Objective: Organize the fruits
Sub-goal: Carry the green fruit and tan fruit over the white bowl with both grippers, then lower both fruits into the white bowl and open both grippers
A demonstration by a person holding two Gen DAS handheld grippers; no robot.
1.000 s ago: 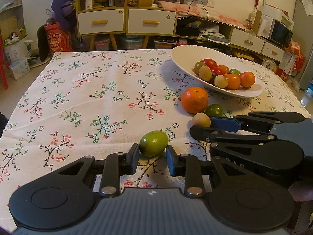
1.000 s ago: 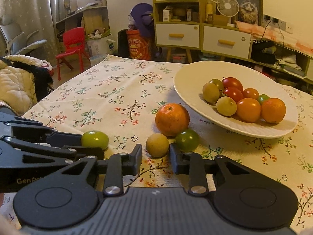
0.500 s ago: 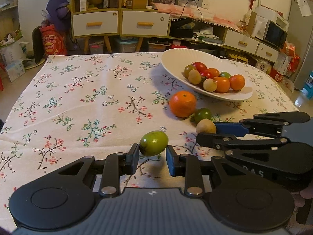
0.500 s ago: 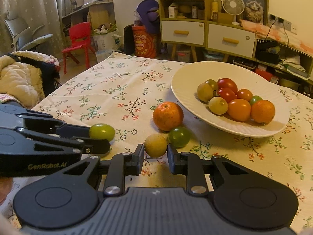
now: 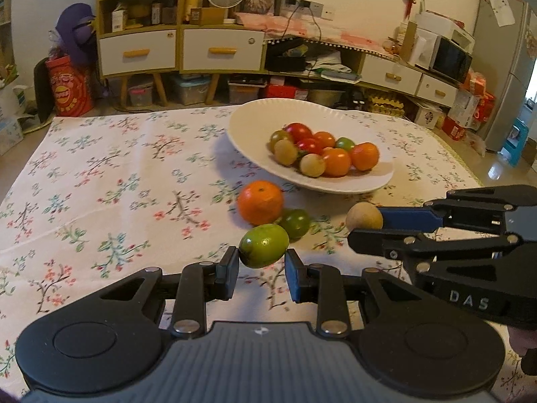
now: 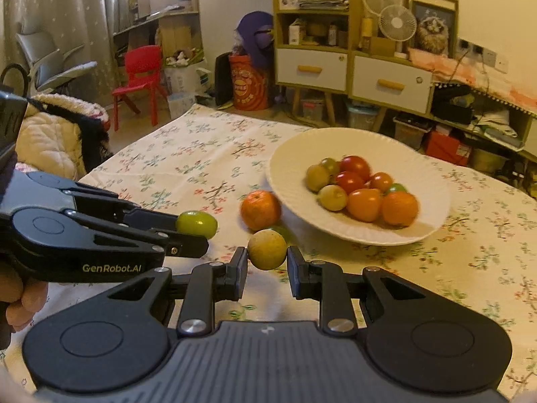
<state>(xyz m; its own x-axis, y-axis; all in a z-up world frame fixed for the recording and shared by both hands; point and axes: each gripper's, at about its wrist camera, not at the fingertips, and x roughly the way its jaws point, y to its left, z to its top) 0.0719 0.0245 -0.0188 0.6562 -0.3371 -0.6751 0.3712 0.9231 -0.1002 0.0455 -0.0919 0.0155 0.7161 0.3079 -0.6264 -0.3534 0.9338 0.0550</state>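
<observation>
**Two fruits in the air, one plate to reach**

The left gripper (image 5: 261, 263) has its fingers clamped on a green fruit (image 5: 264, 245), low in the centre of the left wrist view, clear of the floral cloth on the counter (image 5: 100, 181). The right gripper (image 6: 267, 268) has its fingers closed on a tan round fruit (image 6: 267, 249), likewise centred low in its own view. The white plate (image 5: 248, 124) sits in the upper middle of the left view, already carrying a cluster of red, orange and greenish fruits toward its right half. An orange (image 5: 260, 202) and a dark green fruit (image 5: 295, 222) lie on the cloth, touching or nearly so, just in front of the plate's near rim.

The step in hand looks like carrying both fruits to the plate. To do it well:

- Bring each fruit in above the near rim, passing over the orange and not into it.
- Aim for the bare left part of the plate (the piled fruits would roll if knocked).
- Stagger the two grippers, since they are close together and could collide over the plate.
- Lower until the fruit nearly rests before parting the fingers; round fruit dropped on a sloped plate will run.
</observation>
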